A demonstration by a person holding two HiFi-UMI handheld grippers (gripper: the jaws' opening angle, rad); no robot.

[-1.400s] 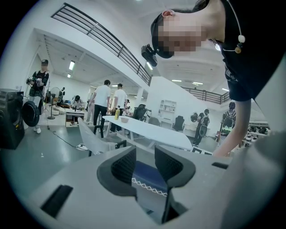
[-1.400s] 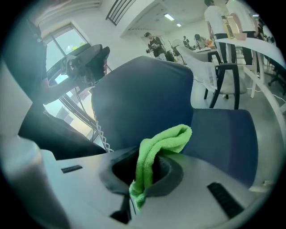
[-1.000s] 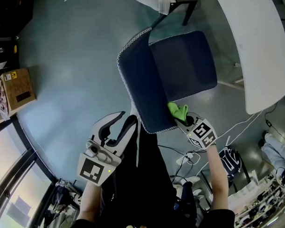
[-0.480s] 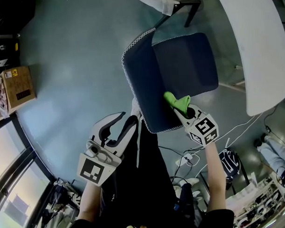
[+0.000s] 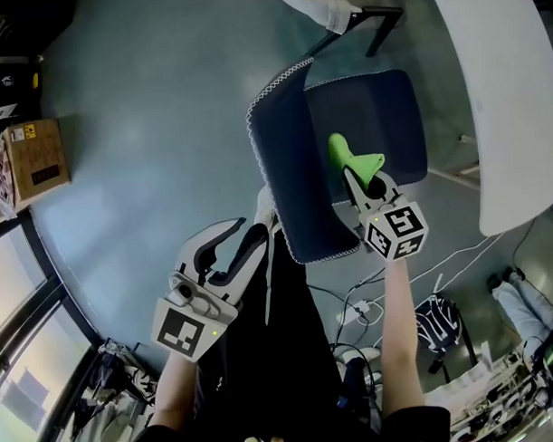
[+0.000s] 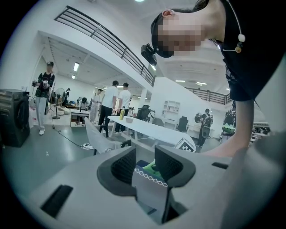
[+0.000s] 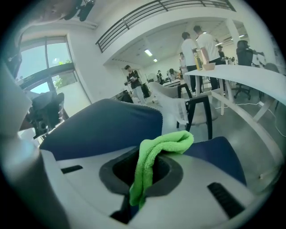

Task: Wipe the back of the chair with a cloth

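The dark blue chair back (image 5: 288,170) with white stitched edging stands on edge left of its seat (image 5: 386,107). My right gripper (image 5: 349,174) is shut on a green cloth (image 5: 351,154), held by the back's inner face about halfway along; whether it touches is unclear. In the right gripper view the cloth (image 7: 165,143) hangs out of the gripper (image 7: 143,174), with the back (image 7: 98,125) at the left. My left gripper (image 5: 249,216) stands open just off the back's outer side, floor showing between its fingers. Through the left gripper (image 6: 145,163) the back's edge (image 6: 149,190) shows.
A white table (image 5: 498,90) runs along the right. A second chair's black legs (image 5: 369,22) stand beyond the seat. Cardboard boxes (image 5: 34,156) sit at the left. Cables (image 5: 370,303) and a bag (image 5: 439,323) lie by my feet. People (image 6: 111,100) stand far off.
My right gripper has carried the green cloth along the chair back's inner face, from its near end toward the middle. The left gripper has stayed where it was.
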